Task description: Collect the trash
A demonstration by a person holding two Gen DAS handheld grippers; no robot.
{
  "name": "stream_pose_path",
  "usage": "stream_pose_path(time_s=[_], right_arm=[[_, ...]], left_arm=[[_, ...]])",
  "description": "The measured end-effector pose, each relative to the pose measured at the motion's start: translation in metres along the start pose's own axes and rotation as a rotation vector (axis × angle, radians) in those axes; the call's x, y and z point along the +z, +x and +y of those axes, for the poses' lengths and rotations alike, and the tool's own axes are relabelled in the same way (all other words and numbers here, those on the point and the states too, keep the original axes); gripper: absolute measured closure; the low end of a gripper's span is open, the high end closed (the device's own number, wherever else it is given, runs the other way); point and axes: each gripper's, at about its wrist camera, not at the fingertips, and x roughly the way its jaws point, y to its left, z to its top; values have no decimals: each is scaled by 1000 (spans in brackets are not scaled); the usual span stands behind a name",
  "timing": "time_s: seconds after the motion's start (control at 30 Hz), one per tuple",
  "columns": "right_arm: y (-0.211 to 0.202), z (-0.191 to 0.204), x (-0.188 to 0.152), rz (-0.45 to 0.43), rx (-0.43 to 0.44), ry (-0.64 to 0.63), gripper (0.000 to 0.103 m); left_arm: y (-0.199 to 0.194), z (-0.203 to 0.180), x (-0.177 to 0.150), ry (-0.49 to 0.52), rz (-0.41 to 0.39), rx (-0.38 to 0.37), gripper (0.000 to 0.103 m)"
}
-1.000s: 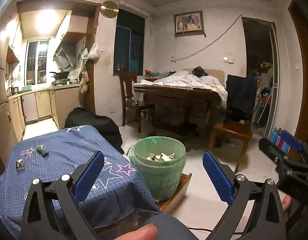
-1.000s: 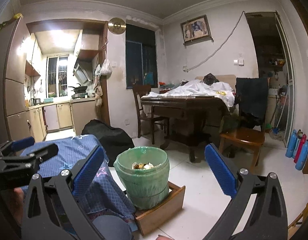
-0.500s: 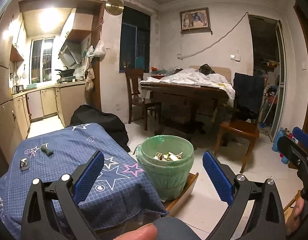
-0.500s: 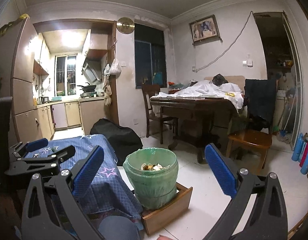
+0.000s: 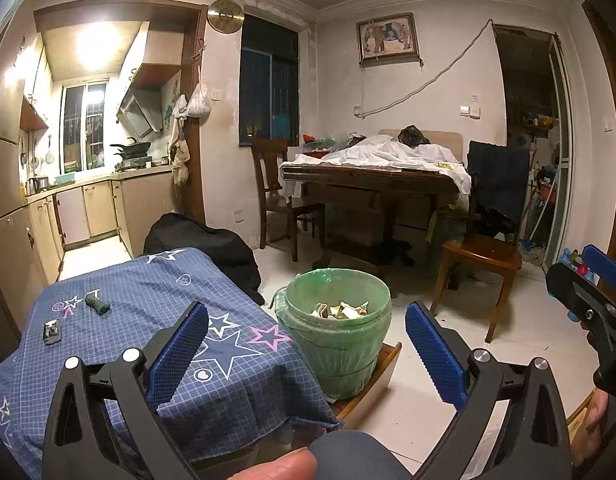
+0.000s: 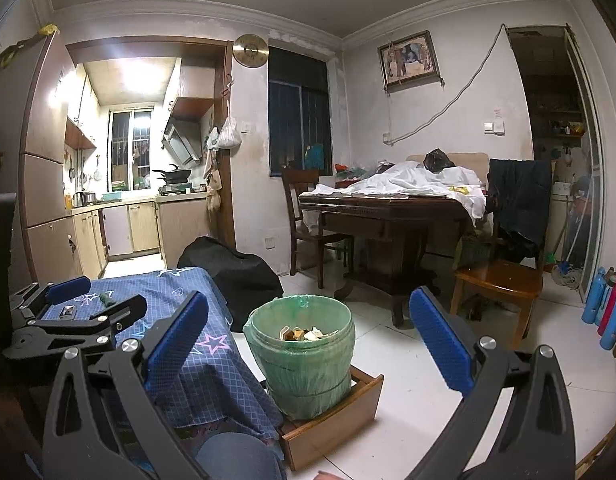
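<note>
A green-lined trash bin [image 5: 335,336] [image 6: 303,354] stands in a wooden drawer on the floor, with crumpled paper scraps [image 5: 340,309] inside. Left of it is a low table under a blue star-print cloth [image 5: 139,320] [image 6: 187,344]. On the cloth lie a small green object [image 5: 96,304] and a small grey piece [image 5: 51,329]. My left gripper [image 5: 305,350] is open and empty, raised above the cloth's near corner and the bin. My right gripper [image 6: 305,350] is open and empty too, held over the bin. Each gripper shows at the other view's edge.
A dark wooden dining table [image 5: 372,184] with white cloth stands behind the bin, with wooden chairs [image 5: 480,264] beside it. A black bag [image 5: 211,248] lies on the floor by the low table. Blue and red bottles [image 6: 608,312] stand at the right wall. A kitchen opens at left.
Both grippers have risen and pulled back a little; the bin and cloth-covered table sit lower and smaller in both views. Both stay open and empty.
</note>
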Motion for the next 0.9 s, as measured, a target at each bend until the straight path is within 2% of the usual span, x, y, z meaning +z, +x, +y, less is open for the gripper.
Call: stream_pose_path(time_s=[0.9], right_arm=[[3, 5, 4, 3, 8, 0, 5]], left_arm=[[2, -4, -7, 18, -2, 20, 5]])
